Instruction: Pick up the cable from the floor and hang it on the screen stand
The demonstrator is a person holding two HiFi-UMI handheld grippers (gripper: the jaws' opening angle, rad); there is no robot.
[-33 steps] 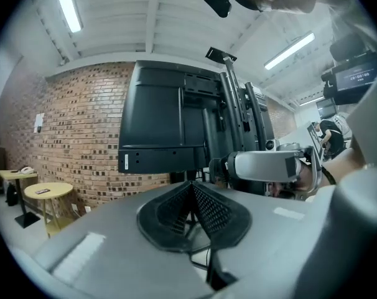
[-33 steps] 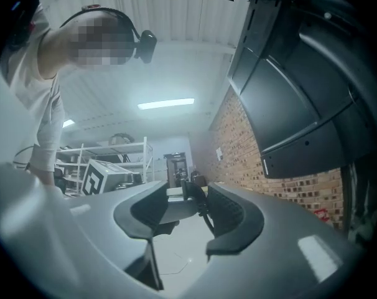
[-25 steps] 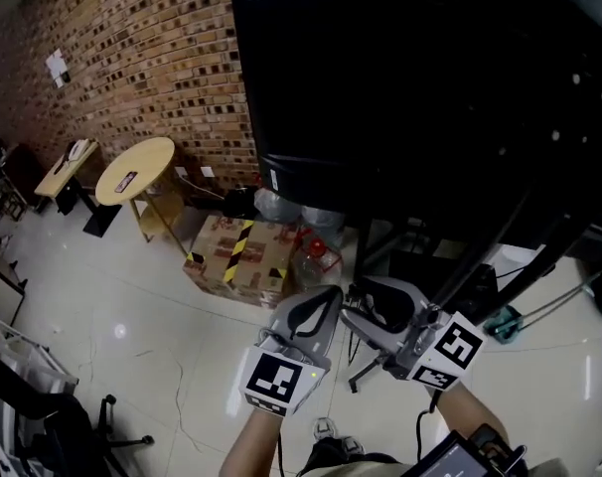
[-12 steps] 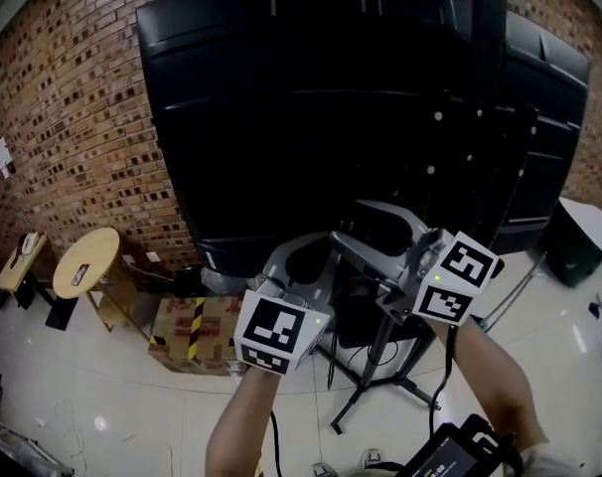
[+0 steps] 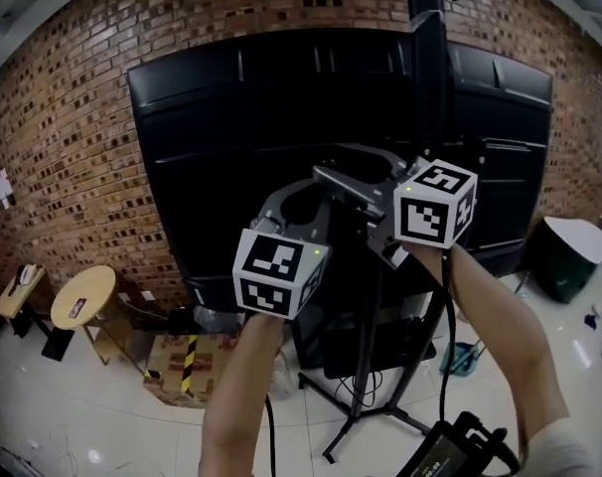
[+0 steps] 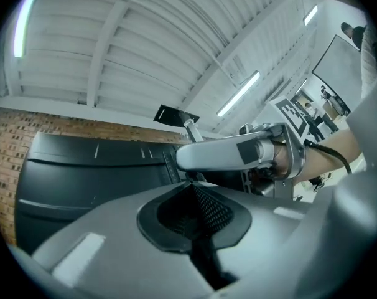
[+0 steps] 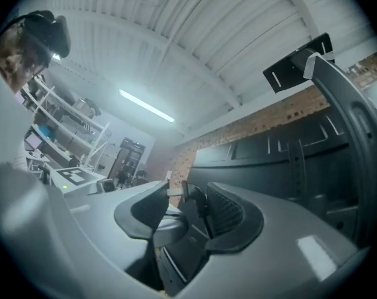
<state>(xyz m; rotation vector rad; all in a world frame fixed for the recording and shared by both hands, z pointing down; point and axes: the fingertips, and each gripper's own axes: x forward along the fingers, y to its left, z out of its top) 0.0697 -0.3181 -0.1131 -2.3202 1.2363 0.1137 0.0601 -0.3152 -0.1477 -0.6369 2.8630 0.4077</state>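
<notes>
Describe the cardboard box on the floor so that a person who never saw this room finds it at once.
Start from the big black screen in front of the brick wall. Below its lower left corner, on the pale floor right of the small round wooden table, sits the cardboard box. It alone bears a strip of yellow and black striped tape.

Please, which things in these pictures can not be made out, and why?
Cable: head view, lost against the black screen.
Left gripper: left gripper view, jaws meet; anything pinched there is too dark to see.
Right gripper: right gripper view, jaws apart, a black piece between them, too dark to name or call gripped.
</notes>
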